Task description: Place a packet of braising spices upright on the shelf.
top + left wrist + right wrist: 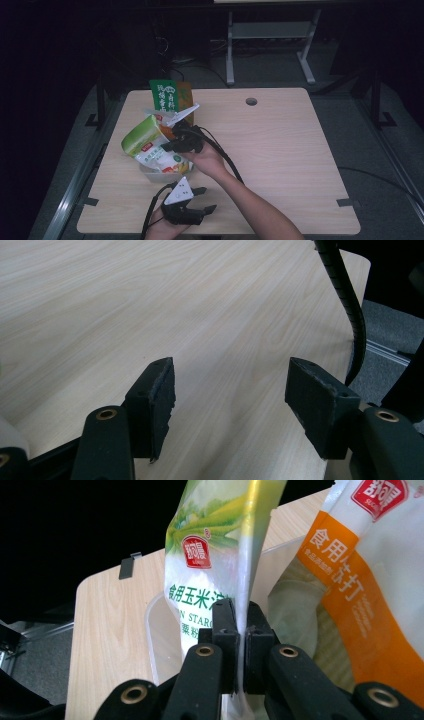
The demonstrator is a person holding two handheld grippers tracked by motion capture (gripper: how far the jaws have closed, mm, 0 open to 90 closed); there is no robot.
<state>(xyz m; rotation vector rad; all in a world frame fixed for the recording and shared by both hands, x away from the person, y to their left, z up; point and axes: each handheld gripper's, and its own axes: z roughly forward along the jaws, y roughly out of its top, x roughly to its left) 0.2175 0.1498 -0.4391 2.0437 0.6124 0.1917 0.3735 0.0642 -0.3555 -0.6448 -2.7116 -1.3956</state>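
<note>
The right gripper point(239, 650), clamped on the green starch bag's point(212, 555) edge over the clear tub point(150, 174) at the table's near left, should lower gently so the bag settles inside beside the orange bag point(360, 595), while the left gripper point(230, 405) waits, jaws apart.

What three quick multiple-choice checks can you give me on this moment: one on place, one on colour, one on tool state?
1. Where does the clear tub stand?
A. near the table's left edge
B. by the round hole
C. on the floor

2. What colour band marks the pouch in the right tool?
A. blue
B. green
C. black

3. How do the left tool's jaws stand?
A. shut on a pouch
B. shut on the cable
C. open over bare table

Answers:
1 A, the high view shows the tub on the left part of the table, in front of the hand.
2 B, the right gripper view shows green above the red logo.
3 C, the left gripper view shows wood grain between the spread pads.
</note>
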